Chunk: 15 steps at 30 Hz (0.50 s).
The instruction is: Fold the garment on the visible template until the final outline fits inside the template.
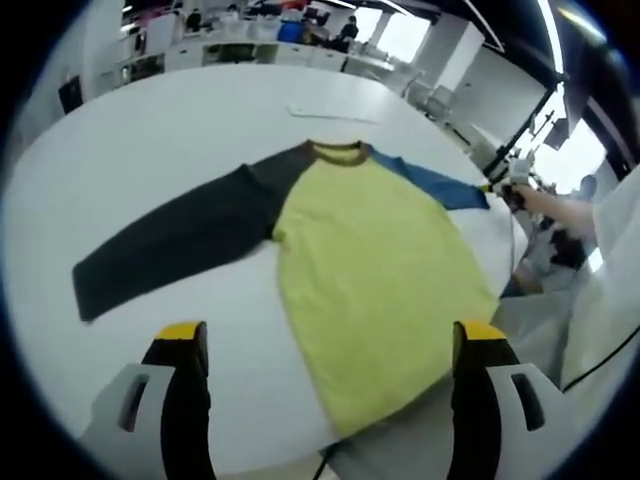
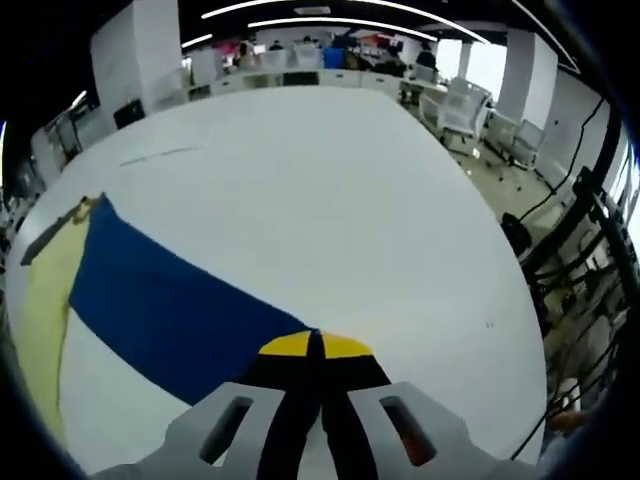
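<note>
- Yellow-bodied garment lies flat on the white table, collar away from the left gripper and hem nearest it, overhanging the near table edge; its long axis runs collar to hem, slanting to the lower right in the left gripper view.
- Dark sleeve stretches out to one side, blue sleeve to the other, so the sleeve line crosses the body axis.
- Left gripper hangs with jaws wide apart, holding nothing.
- Right gripper has its jaws pressed together at the blue cuff; probably pinching it, though the cloth between the tips is hidden.
- Risk: a hard pull on that cuff could drag the whole shirt askew, or tip the overhanging hem off the table.
</note>
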Each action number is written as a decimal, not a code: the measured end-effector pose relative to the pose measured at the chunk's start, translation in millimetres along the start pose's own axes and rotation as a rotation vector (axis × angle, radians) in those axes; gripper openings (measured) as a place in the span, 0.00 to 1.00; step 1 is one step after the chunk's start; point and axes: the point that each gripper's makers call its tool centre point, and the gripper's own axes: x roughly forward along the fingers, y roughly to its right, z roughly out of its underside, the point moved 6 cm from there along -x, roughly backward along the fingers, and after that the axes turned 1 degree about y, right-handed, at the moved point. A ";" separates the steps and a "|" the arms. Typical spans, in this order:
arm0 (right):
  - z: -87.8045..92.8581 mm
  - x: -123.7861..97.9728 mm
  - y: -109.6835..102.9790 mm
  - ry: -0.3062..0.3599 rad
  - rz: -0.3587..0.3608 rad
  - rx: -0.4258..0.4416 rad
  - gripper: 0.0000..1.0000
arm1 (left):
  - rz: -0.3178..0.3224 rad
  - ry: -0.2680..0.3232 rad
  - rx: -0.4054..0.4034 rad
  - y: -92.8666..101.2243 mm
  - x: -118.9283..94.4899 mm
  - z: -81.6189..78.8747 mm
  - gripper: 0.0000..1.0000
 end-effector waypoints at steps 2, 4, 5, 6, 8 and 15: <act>-4.4 -3.1 1.8 0.012 -0.001 0.027 0.02 | 0.002 0.001 0.008 0.7 -0.9 0.2 0.99; -9.2 -6.5 2.6 0.029 -0.008 0.047 0.02 | 0.003 0.003 0.011 1.2 -1.9 0.3 0.99; -10.8 -8.0 2.8 0.030 -0.012 0.058 0.02 | 0.005 0.007 0.011 1.3 -2.8 0.1 0.99; -12.2 -9.2 3.0 0.028 -0.015 0.066 0.02 | 0.006 0.010 0.011 1.5 -3.6 0.0 0.99; -12.6 -4.4 6.8 0.033 -0.025 0.075 0.02 | 0.008 0.018 0.013 1.8 -5.6 -0.3 0.99; -31.4 -10.7 12.3 0.048 -0.060 0.087 0.02 | 0.016 0.049 0.024 4.1 -13.4 -1.2 0.99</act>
